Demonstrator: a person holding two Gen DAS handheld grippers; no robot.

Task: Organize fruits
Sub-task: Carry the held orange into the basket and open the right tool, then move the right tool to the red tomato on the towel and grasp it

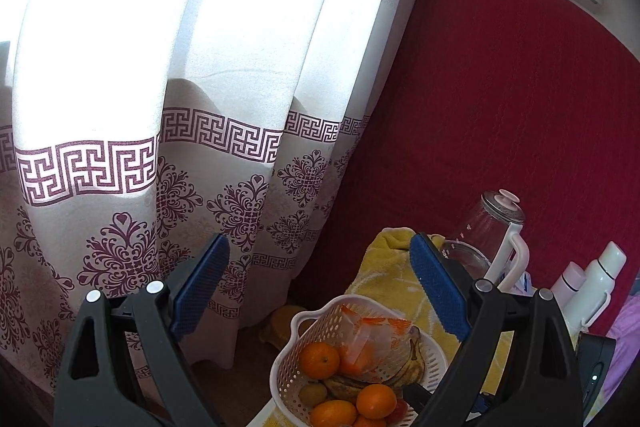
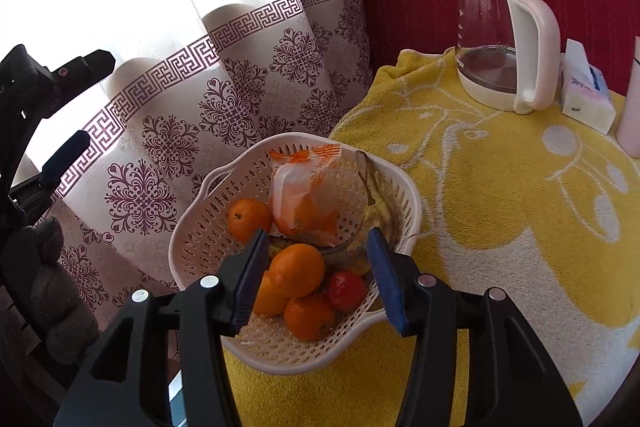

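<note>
Right claw (image 2: 318, 279) spread, empty, poised over white basket (image 2: 208, 227) at frame centre, lined up on top orange (image 2: 296, 269), likely next pick. Left claw (image 1: 320, 291) spread, raised clear, facing curtain (image 1: 180, 107).

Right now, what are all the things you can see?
basket: one, white, on the towel's left edge
oranges: at least five, orange, in the basket
bag: one, clear with orange print, in the basket
bananas: browning yellow, count unclear, in the basket
red fruit: one, in the basket
towel: one, yellow and white, under everything
kettle: one, glass and white, back of towel
tissue pack: one, white, right of kettle
bottles: two, white, far right
curtain: white, purple pattern, behind
left gripper: open, raised
right gripper: open, over the basket
</note>
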